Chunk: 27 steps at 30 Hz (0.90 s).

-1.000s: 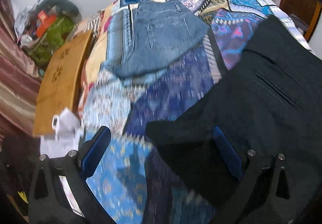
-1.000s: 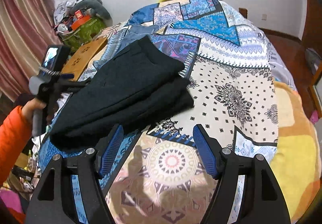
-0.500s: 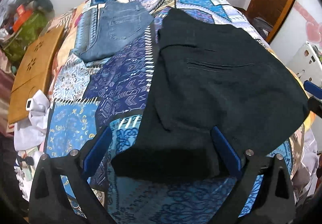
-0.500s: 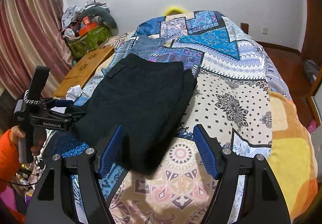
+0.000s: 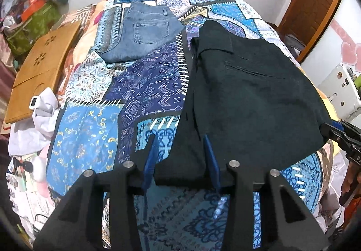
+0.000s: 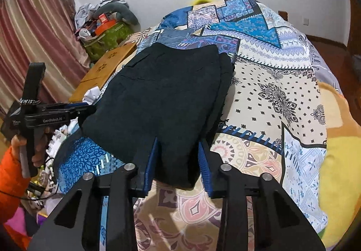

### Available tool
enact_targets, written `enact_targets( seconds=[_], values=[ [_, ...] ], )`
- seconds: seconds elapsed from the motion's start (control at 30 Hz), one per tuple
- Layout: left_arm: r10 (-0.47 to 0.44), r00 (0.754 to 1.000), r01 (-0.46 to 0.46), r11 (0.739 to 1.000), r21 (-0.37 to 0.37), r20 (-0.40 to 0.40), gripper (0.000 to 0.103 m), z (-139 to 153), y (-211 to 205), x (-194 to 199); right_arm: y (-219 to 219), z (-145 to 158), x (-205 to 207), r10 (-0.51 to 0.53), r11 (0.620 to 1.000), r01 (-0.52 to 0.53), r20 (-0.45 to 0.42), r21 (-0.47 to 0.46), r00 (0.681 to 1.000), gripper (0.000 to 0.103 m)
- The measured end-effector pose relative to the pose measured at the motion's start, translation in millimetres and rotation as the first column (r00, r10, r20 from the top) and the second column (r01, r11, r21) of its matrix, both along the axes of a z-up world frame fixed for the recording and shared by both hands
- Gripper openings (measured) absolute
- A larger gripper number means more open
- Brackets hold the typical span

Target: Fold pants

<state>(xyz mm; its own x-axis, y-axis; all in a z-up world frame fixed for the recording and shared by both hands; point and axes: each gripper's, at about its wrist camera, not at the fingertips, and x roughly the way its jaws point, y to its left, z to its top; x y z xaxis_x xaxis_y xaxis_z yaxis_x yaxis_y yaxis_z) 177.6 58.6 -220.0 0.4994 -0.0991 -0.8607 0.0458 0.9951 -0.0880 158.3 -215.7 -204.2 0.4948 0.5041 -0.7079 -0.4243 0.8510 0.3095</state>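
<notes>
Folded black pants (image 5: 248,97) lie flat on a patchwork bedspread (image 5: 146,86). My left gripper (image 5: 180,158) has the pants' near left corner bunched between its blue pads, and its jaws are closing on the cloth. In the right wrist view the same pants (image 6: 167,93) fill the gap of my right gripper (image 6: 178,160), whose jaws are also closing on the near edge. The left gripper (image 6: 88,111) shows there at the pants' left corner, held by a hand (image 6: 38,151) in an orange sleeve. The right gripper (image 5: 331,131) appears at the pants' right corner.
Folded blue jeans (image 5: 146,30) lie farther up the bed. A wooden board (image 5: 42,70), white crumpled cloth (image 5: 38,120) and a green bag (image 5: 31,23) of clutter stand off the left side. A wooden door (image 5: 315,3) and a white appliance (image 5: 340,90) are at right.
Both grippers' jaws have narrowed from wide apart onto the pants' near edge. The left gripper swung over toward the pants, which now lie spread flat between the two grippers.
</notes>
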Motion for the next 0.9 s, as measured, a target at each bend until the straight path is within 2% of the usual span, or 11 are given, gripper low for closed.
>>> enact_targets(
  seconds=[0.23,0.33,0.47,0.53,0.57,0.6,0.67,0.73,0.8,0.9],
  values=[
    [0.013,1.0,-0.014,0.998,0.055,0.015,0.042,3.4,5.0,-7.9,-0.4,6.6,-4.2,0.002,1.0,-0.002,0.015,-0.03,1.0,0.028],
    [-0.007,1.0,0.007,0.999,0.046,0.008,0.046,9.3,13.6,-8.6,-4.4,13.1,-5.9,0.01,0.999,-0.008,0.028,-0.05,1.0,0.028],
    [-0.007,0.998,-0.002,0.988,0.154,0.062,0.046,27.3,8.7,-7.4,-16.3,27.4,-1.3,-0.017,0.999,0.02,0.052,-0.044,0.998,0.028],
    [-0.019,0.996,0.008,0.991,0.135,0.082,0.048,37.5,6.5,-1.0,-21.6,34.7,4.5,-0.033,0.999,0.035,0.063,-0.031,0.997,0.034],
    [-0.02,0.996,0.009,0.992,0.124,0.09,0.052,41.3,5.4,2.3,-23.5,38.9,8.4,-0.049,0.998,0.051,0.077,-0.031,0.996,0.038],
    [-0.022,0.994,0.01,0.993,0.115,0.105,0.056,46.6,3.2,7.6,-24.7,41.5,10.7,-0.059,0.997,0.062,0.09,-0.034,0.994,0.046],
    [-0.03,0.99,0.012,0.992,0.123,0.141,0.078,56.4,-2.9,18.7,-25.5,48.3,18.7,-0.068,0.996,0.073,0.117,-0.041,0.991,0.05],
    [-0.05,0.98,0.023,0.99,0.139,0.192,0.091,66.7,-10.5,31.3,-24.2,53.2,30.7,-0.066,0.997,0.072,0.124,-0.041,0.99,0.058],
    [-0.063,0.971,0.031,0.989,0.143,0.229,0.096,73.8,-15.7,46.1,-23.3,55.1,42.7,-0.068,0.997,0.073,0.132,-0.035,0.989,0.061],
    [-0.072,0.973,0.046,0.992,0.121,0.221,0.096,75.2,-22.4,72.6,-18.1,53.6,63.5,-0.057,0.997,0.062,0.129,-0.037,0.99,0.061]
  ],
)
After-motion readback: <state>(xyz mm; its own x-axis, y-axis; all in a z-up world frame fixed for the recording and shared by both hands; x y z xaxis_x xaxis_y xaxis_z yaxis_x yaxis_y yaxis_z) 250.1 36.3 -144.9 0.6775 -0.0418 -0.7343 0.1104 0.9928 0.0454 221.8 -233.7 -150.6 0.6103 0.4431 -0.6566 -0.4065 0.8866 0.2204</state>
